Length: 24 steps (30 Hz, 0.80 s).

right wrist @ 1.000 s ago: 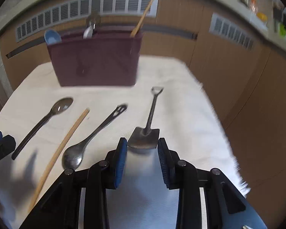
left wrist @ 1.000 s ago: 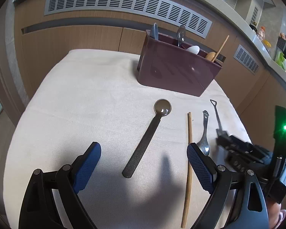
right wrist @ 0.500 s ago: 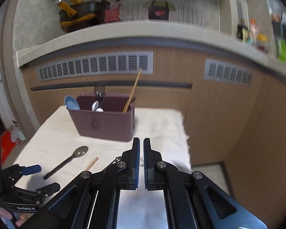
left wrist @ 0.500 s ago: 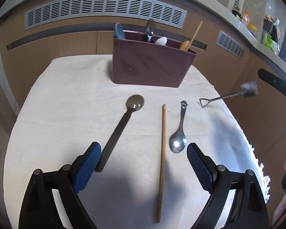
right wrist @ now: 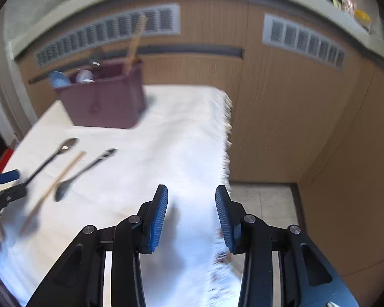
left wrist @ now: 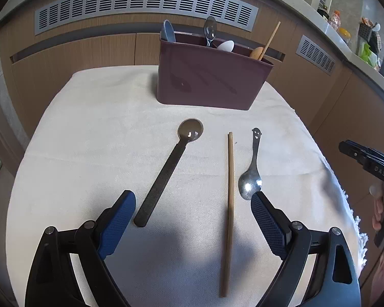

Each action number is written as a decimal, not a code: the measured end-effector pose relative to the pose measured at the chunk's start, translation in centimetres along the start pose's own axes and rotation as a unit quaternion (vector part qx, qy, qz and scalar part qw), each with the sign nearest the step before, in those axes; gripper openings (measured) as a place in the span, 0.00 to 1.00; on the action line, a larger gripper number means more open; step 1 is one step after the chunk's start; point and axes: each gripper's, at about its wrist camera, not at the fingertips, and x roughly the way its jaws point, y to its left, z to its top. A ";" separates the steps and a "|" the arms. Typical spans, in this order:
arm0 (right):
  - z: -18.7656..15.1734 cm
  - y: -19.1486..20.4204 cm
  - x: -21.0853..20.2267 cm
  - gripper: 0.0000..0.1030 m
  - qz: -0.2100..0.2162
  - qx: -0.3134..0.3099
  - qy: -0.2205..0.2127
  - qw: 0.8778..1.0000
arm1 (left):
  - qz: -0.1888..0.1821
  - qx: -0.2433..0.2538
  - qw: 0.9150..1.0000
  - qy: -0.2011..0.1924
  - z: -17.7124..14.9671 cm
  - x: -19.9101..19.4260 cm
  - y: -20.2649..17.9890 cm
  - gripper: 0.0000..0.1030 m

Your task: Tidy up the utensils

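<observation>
A maroon utensil caddy (left wrist: 212, 81) stands at the back of the white cloth and holds several utensils; it also shows blurred in the right wrist view (right wrist: 105, 99). On the cloth lie a long black spoon (left wrist: 169, 168), a wooden chopstick (left wrist: 230, 174) and a small steel spoon with a smiley handle (left wrist: 252, 171). My left gripper (left wrist: 193, 220) is open and empty, low over the near ends of the black spoon and chopstick. My right gripper (right wrist: 191, 215) is open and empty above the cloth's right edge; its body shows at the right of the left wrist view (left wrist: 366, 161).
The white cloth (left wrist: 89, 140) covers a small table; its fringed right edge (right wrist: 226, 138) drops to a tiled floor. Wooden cabinets with vent grilles (left wrist: 146, 2) stand close behind and to the right.
My right gripper, shut on a small steel shovel spoon a second ago and lifting it, is now open and empty with that spoon out of view. My left gripper stayed open, shifting slightly.
</observation>
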 end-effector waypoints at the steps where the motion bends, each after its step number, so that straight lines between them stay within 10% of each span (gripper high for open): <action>1: 0.5 -0.8 0.1 0.36 0.010 0.020 0.003 1.000 | 0.000 0.000 1.000 0.003 0.0 0.2 0.0 0.89; 12: 0.1 6.0 1.4 0.36 0.078 -0.018 0.012 0.997 | -0.028 0.036 0.999 0.026 -0.4 1.7 -2.1 0.89; 19: 0.0 13.4 4.3 0.36 0.143 -0.024 0.068 0.987 | 0.066 0.057 0.996 -0.010 0.2 0.2 -0.9 0.89; 24: 1.6 15.7 7.1 0.36 0.092 0.020 0.079 0.992 | 0.081 0.013 0.997 -0.007 0.5 -0.4 2.4 0.89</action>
